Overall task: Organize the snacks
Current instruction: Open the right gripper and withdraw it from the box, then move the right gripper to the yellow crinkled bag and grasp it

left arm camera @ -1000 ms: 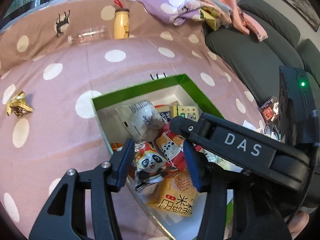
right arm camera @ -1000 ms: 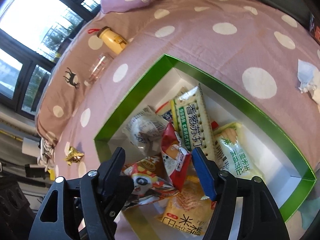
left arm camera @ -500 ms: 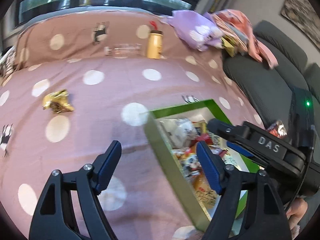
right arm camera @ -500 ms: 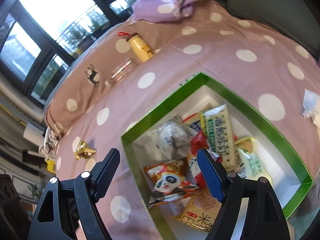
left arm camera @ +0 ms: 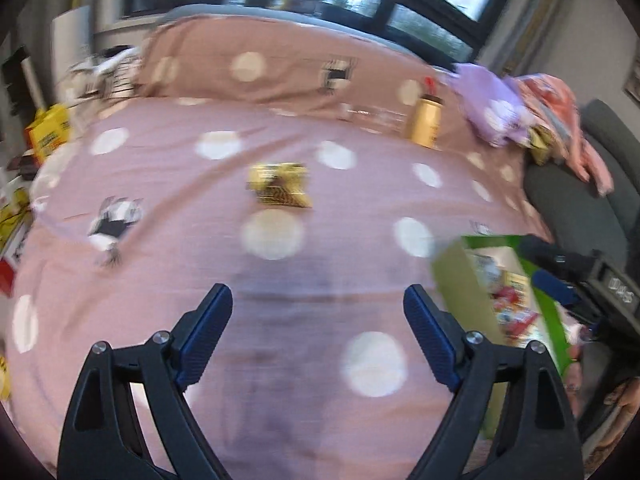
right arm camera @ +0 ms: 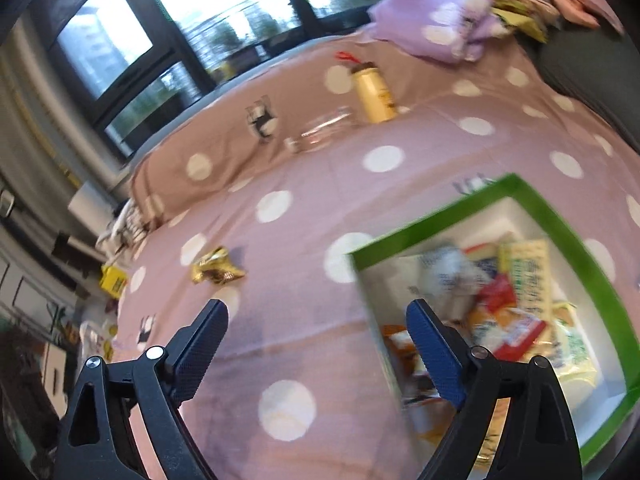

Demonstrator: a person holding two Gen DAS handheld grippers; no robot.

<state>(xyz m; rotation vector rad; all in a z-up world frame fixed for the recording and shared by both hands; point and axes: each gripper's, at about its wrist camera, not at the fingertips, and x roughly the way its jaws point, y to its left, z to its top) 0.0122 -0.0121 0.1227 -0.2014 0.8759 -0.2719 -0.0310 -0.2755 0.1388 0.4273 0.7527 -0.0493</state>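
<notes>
Both hands have swung away from the green box (right arm camera: 560, 224) of snacks, the left gripper (left arm camera: 318, 332) and right gripper (right arm camera: 318, 344) opening wide with nothing between them, the left now facing the gold-wrapped snack (left arm camera: 280, 188) lying loose on the bed (left arm camera: 160, 240), probably next.

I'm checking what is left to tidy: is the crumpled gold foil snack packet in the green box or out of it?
Out. The gold foil snack packet lies alone on the pink polka-dot cloth, apart from the green box.
</notes>
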